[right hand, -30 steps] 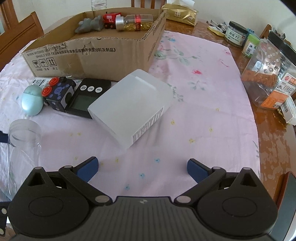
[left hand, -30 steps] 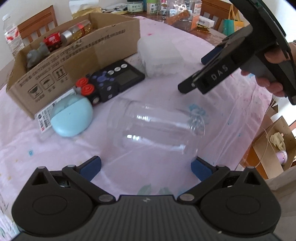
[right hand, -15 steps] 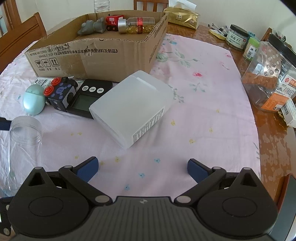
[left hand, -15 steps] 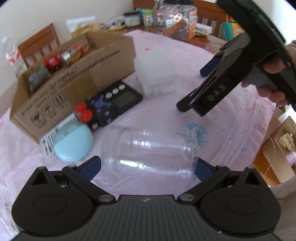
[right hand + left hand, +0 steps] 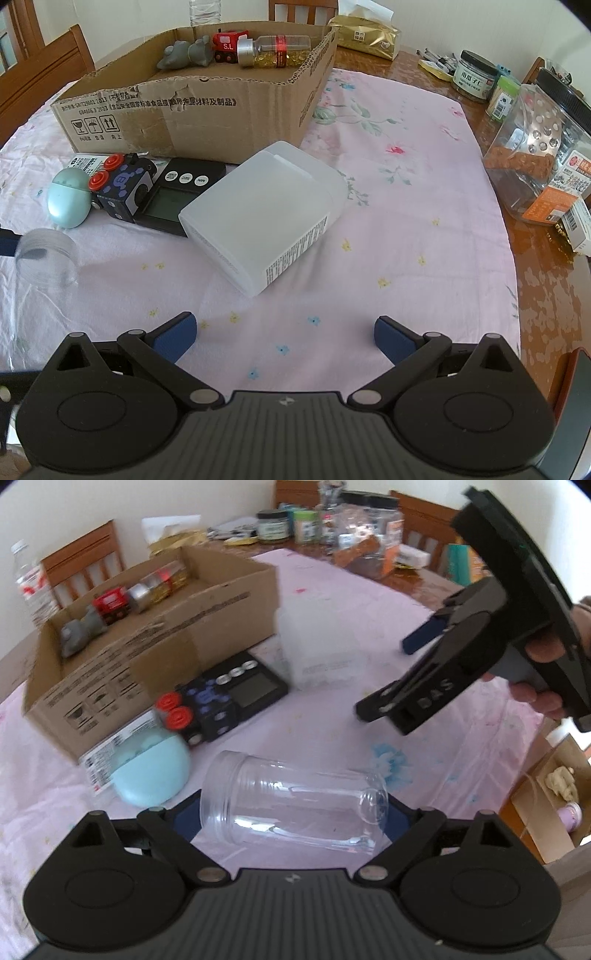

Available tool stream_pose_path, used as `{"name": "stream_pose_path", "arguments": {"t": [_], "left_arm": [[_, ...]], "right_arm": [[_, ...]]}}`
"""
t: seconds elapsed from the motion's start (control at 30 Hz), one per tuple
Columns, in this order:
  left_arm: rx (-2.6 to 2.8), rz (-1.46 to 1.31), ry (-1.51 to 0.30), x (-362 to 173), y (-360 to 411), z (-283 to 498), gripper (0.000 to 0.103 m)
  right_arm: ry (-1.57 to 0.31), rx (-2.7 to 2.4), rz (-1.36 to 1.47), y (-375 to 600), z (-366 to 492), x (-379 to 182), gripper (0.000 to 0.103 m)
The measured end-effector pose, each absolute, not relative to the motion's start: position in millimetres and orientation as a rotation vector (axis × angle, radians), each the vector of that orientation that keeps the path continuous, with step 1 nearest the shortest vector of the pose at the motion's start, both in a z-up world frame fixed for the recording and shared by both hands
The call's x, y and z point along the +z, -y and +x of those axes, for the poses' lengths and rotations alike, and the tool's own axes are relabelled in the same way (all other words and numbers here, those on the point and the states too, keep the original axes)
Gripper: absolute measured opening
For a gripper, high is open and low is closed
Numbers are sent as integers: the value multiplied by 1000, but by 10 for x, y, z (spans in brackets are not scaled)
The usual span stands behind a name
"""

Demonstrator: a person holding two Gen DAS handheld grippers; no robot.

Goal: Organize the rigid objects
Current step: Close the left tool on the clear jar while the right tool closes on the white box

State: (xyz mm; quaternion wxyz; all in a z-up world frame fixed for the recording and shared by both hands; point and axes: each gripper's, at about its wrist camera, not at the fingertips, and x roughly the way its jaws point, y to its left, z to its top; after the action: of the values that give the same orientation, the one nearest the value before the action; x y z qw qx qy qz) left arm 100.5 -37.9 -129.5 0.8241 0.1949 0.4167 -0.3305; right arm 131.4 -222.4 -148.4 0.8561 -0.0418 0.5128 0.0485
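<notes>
A clear plastic jar (image 5: 295, 801) lies sideways between the fingers of my left gripper (image 5: 291, 818), which is shut on it end to end and holds it off the cloth. The jar's open mouth also shows at the left of the right wrist view (image 5: 46, 258). My right gripper (image 5: 284, 336) is open and empty, hovering over the pink cloth in front of a frosted white box (image 5: 262, 218). The cardboard box (image 5: 192, 107) at the back holds a grey toy (image 5: 184, 53), a red toy train (image 5: 227, 44) and a pill bottle (image 5: 277, 50).
Beside the cardboard box lie a black timer (image 5: 177, 199), a dark cube with red buttons (image 5: 122, 184) and a mint-green case (image 5: 68, 203). Jars and packets (image 5: 535, 147) crowd the wooden table's right edge. Chairs stand behind the table.
My left gripper closed in on the clear jar and lifted it off the cloth. The right gripper has barely moved.
</notes>
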Motion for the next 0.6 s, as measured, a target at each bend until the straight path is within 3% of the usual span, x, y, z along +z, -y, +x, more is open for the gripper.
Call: {"name": "stream_pose_path", "arguments": {"t": [0.6], "left_arm": [[-302, 189, -997, -1260, -460, 1191, 93]], "right_arm": [[-952, 317, -223, 2152, 1820, -1109, 103]]}}
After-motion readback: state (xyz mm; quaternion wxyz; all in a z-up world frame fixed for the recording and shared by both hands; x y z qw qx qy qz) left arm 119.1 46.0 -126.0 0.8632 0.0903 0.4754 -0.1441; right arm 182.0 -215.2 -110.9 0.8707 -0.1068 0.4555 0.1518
